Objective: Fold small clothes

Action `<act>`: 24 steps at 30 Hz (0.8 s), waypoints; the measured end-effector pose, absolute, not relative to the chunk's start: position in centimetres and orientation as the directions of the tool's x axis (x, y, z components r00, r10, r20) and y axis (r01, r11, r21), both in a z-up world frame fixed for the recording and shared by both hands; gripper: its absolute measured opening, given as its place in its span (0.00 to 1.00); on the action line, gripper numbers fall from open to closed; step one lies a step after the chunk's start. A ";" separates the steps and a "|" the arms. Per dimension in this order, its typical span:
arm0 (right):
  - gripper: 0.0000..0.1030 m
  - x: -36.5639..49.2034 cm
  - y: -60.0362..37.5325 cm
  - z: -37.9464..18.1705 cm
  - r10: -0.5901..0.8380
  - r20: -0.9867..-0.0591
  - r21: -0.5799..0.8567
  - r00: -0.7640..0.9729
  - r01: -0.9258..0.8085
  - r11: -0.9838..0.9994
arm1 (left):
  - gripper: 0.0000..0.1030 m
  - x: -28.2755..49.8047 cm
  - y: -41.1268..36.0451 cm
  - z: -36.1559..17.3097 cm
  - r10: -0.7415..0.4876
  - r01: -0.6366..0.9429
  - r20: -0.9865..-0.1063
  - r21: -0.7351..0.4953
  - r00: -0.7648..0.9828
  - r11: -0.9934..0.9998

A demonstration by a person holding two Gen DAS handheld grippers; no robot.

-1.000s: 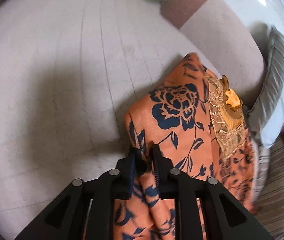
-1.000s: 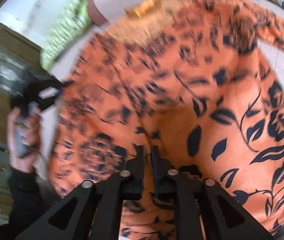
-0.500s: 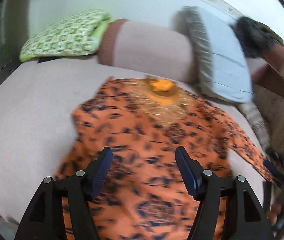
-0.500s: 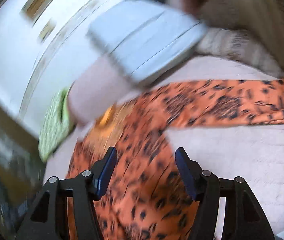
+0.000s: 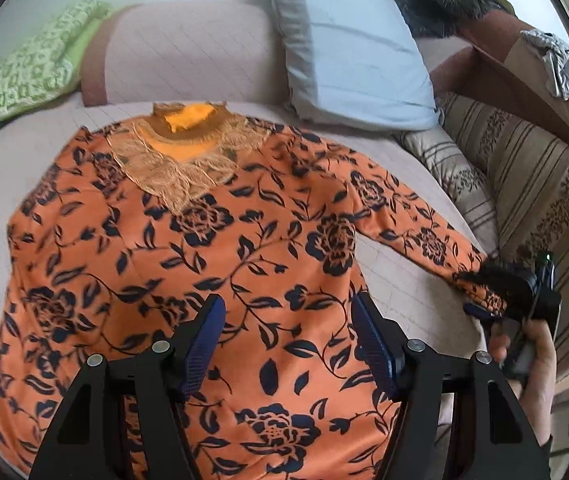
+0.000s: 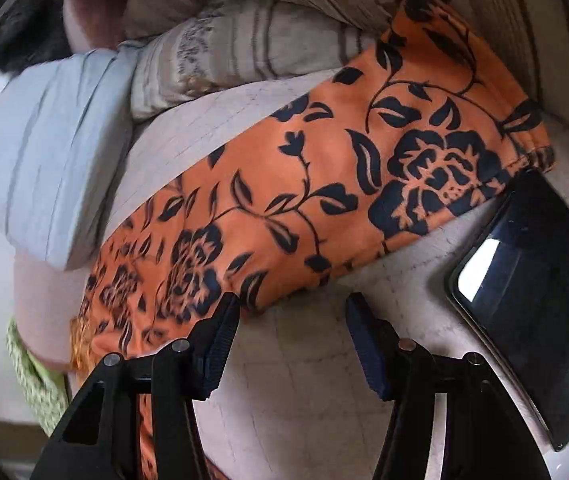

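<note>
An orange top with a dark blue floral print (image 5: 188, 264) lies spread flat, front up, on the pale bed cover, its lace collar (image 5: 180, 160) pointing away from me. My left gripper (image 5: 288, 332) is open and empty, hovering over the lower body of the top. The top's right sleeve (image 6: 324, 184) stretches out toward the bed's edge. My right gripper (image 6: 290, 332) is open and empty just beside that sleeve, near its cuff. In the left wrist view the right gripper (image 5: 520, 296) sits at the sleeve's cuff.
A green patterned pillow (image 5: 24, 68), a pink bolster (image 5: 180, 56) and a pale blue pillow (image 5: 356, 60) lie behind the collar. Striped beige cushions (image 5: 524, 184) flank the right side. A black phone (image 6: 536, 292) lies on the bed cover (image 6: 296, 400) close to the cuff.
Both grippers have let go of the top and opened. The top now lies spread out flat. The right gripper has swung over to the right sleeve's cuff.
</note>
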State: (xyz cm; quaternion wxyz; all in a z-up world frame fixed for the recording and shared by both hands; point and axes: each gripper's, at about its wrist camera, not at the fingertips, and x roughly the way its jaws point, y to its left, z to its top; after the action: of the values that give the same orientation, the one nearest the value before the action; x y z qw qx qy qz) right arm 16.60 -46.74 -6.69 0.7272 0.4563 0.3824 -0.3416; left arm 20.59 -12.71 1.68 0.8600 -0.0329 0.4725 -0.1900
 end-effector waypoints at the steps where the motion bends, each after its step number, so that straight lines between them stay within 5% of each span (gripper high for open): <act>1: 0.57 17.1 -47.0 -6.4 -0.170 -0.867 0.392 0.468 0.852 0.347 | 0.63 21.1 -12.7 1.1 -0.357 0.292 -0.801 -0.238 0.481 0.927; 7: 0.54 20.3 -48.4 -6.8 -0.264 -0.894 0.275 0.362 0.909 0.314 | 0.63 22.6 -10.0 -1.4 -0.373 0.246 -0.793 -0.286 0.483 0.926; 9: 0.35 21.3 -47.3 -6.9 -0.341 -0.893 0.159 0.294 0.915 0.371 | 0.63 22.9 -8.4 -1.7 -0.374 0.235 -0.789 -0.294 0.488 0.926; 12: 0.06 20.6 -46.8 -6.5 -0.367 -0.872 0.176 0.325 0.906 0.386 | 0.63 23.4 -5.8 -1.8 -0.381 0.206 -0.779 -0.320 0.498 0.925; 16: 0.06 20.2 -43.6 -1.3 -0.443 -0.707 0.294 0.551 0.799 0.525 | 0.63 24.3 -3.1 -2.0 -0.393 0.193 -0.766 -0.343 0.509 0.919; 20: 0.06 22.9 -34.3 5.0 -0.432 -0.512 0.156 0.742 0.575 0.803 | 0.63 25.2 -0.4 -2.0 -0.401 0.187 -0.751 -0.358 0.525 0.915; 24: 0.06 24.7 -23.9 6.6 -0.285 -0.457 0.007 0.843 0.324 0.946 | 0.63 25.9 2.8 -2.2 -0.396 0.169 -0.740 -0.365 0.544 0.915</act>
State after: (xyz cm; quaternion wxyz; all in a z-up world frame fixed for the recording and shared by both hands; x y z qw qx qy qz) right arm 24.70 -23.88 6.63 0.9590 0.0420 0.2311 -0.1586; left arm 25.88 2.79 -2.16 0.8696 -0.1260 0.4489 -0.1625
